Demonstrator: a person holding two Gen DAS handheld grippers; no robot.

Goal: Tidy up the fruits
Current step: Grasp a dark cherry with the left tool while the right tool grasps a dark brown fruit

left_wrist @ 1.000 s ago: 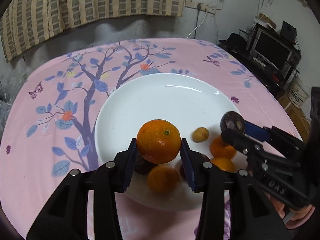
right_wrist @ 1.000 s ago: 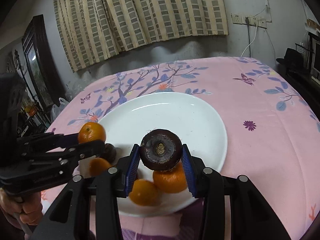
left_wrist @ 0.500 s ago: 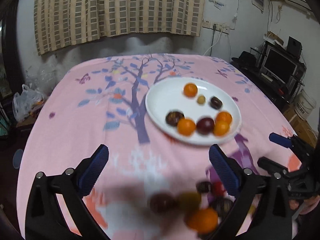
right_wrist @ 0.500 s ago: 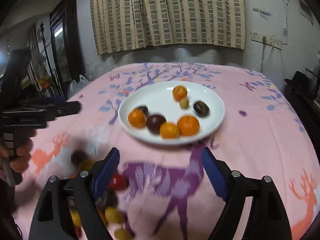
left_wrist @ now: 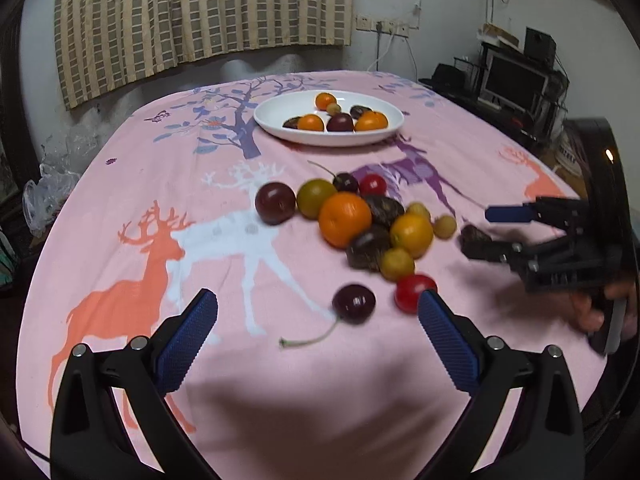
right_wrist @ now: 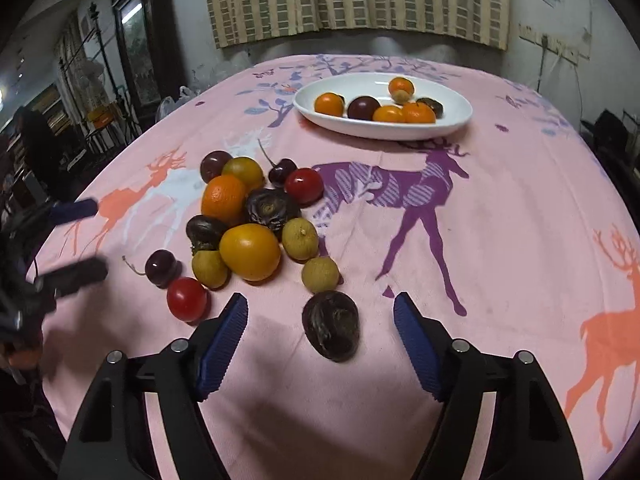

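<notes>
A white plate [left_wrist: 280, 122] [right_wrist: 452, 128] at the far side of the pink table holds several oranges and dark fruits. A loose pile of fruit lies in the middle: a large orange [left_wrist: 345, 219] [right_wrist: 223, 199], plums, cherries, cherry tomatoes and yellow-green fruits. My left gripper [left_wrist: 318, 326] is open and empty, with a dark cherry [left_wrist: 354, 303] just ahead of its fingertips. My right gripper [right_wrist: 320, 320] is open and empty, with a dark wrinkled fruit [right_wrist: 331, 325] lying between its fingertips on the cloth.
A pink tablecloth with deer and tree prints [left_wrist: 168, 240] covers the table. A striped curtain [left_wrist: 200, 12] hangs behind. A monitor and shelves [left_wrist: 516, 80] stand at the right, plastic bags [left_wrist: 48, 192] at the left edge.
Both grippers let go of their fruit on the plate, opened, and pulled back to the near side of the table, now low over the loose pile.
</notes>
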